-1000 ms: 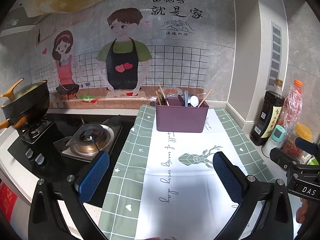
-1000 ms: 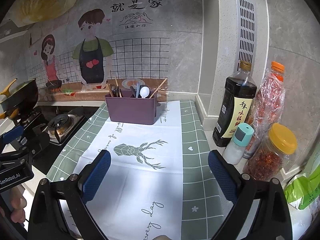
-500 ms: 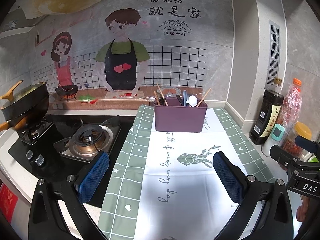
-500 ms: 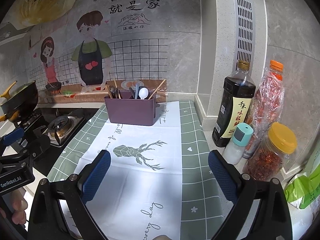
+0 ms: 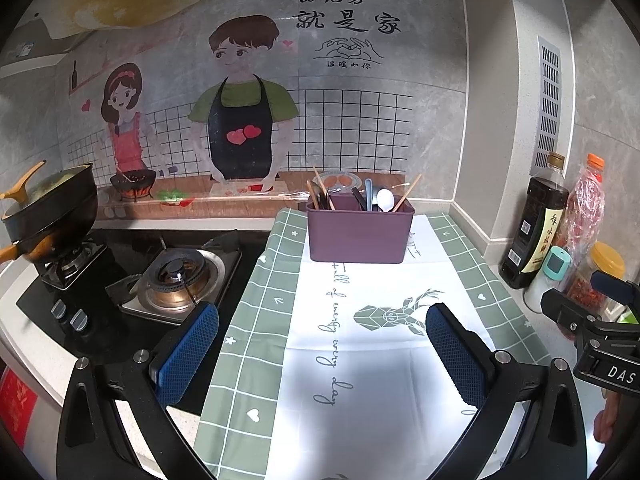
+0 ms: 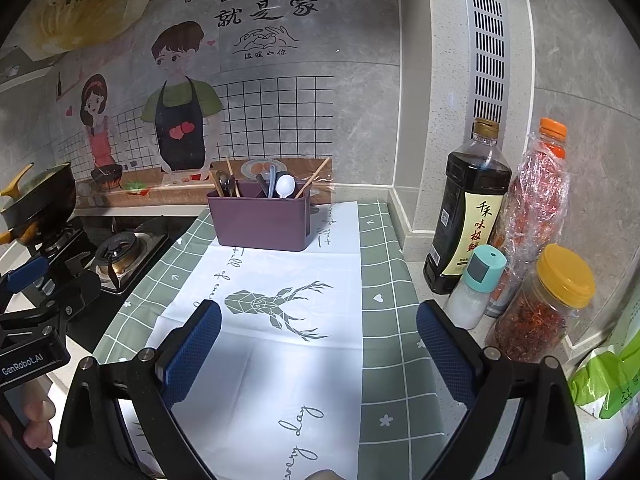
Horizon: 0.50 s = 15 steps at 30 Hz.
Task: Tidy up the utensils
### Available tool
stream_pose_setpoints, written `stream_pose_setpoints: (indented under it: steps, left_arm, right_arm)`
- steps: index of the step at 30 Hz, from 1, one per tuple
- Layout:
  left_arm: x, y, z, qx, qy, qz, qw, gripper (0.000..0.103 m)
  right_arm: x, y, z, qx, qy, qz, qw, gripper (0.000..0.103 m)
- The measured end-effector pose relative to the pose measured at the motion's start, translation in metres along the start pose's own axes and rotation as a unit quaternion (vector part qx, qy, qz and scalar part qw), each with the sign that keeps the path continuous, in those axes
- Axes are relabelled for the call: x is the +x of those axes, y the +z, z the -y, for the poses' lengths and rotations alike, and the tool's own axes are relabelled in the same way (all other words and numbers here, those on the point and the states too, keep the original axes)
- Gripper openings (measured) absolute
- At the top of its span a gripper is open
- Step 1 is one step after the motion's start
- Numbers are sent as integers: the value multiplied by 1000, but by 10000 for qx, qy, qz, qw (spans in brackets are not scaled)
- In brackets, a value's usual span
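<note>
A purple utensil holder [image 5: 360,236] stands at the far end of the green and white cloth [image 5: 372,332], against the wall. It holds wooden chopsticks [image 5: 407,197], a white spoon [image 5: 385,200] and dark and blue utensils. It also shows in the right wrist view [image 6: 262,220]. My left gripper [image 5: 322,352] is open and empty, well short of the holder. My right gripper [image 6: 318,354] is open and empty, over the cloth's near part. Each gripper shows at the edge of the other's view.
A gas stove [image 5: 176,280] with a black pan [image 5: 52,208] lies to the left. A soy sauce bottle [image 6: 466,216], a white shaker [image 6: 476,288], a chilli bottle [image 6: 536,208] and a yellow-lidded jar [image 6: 548,304] stand at the right wall. A green bag [image 6: 608,376] lies near right.
Both grippers have pulled back and risen slightly from the holder; it looks a little smaller and farther. Both stay open and empty.
</note>
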<state>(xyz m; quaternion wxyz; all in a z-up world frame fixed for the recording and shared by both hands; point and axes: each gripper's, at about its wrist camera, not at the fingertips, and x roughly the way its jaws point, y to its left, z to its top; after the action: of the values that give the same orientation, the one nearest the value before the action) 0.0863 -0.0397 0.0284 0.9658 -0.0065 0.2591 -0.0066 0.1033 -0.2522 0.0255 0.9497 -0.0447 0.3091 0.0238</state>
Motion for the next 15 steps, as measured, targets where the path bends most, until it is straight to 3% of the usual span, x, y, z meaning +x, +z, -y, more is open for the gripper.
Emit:
stream_pose_setpoints:
  steps: [15]
  left_arm:
    - [2, 2, -2, -20, 26, -8, 10000, 103]
  right_arm:
    - [-1, -1, -2, 6, -6, 2, 10000, 98]
